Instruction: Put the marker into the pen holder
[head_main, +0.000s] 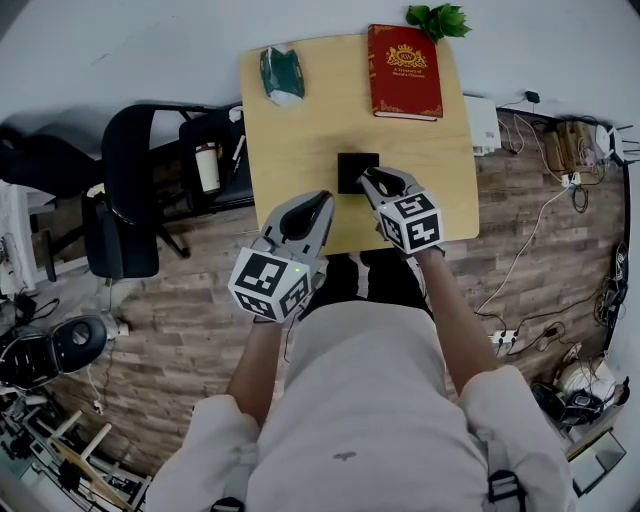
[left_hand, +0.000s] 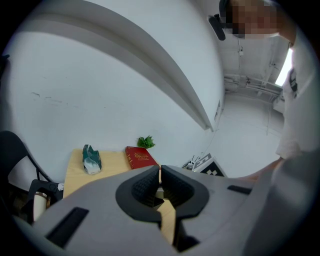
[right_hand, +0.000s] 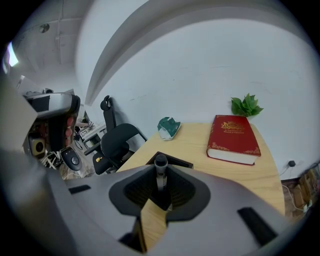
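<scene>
A black square pen holder (head_main: 356, 170) stands on the wooden table (head_main: 300, 130), near its front edge. My right gripper (head_main: 369, 179) hangs at the holder's front right corner, shut on a dark marker (right_hand: 160, 172) that stands upright between its jaws. In the right gripper view the holder's rim (right_hand: 175, 161) shows just behind the marker's cap. My left gripper (head_main: 321, 201) floats over the table's front edge, left of the holder; its jaws (left_hand: 160, 175) are closed together with nothing between them.
A red book (head_main: 404, 71) lies at the table's far right, with green leaves (head_main: 438, 18) behind it. A green and white crumpled packet (head_main: 282, 73) sits far left. A black office chair (head_main: 130, 190) and a cup (head_main: 207, 166) stand left of the table; cables (head_main: 545, 215) trail at right.
</scene>
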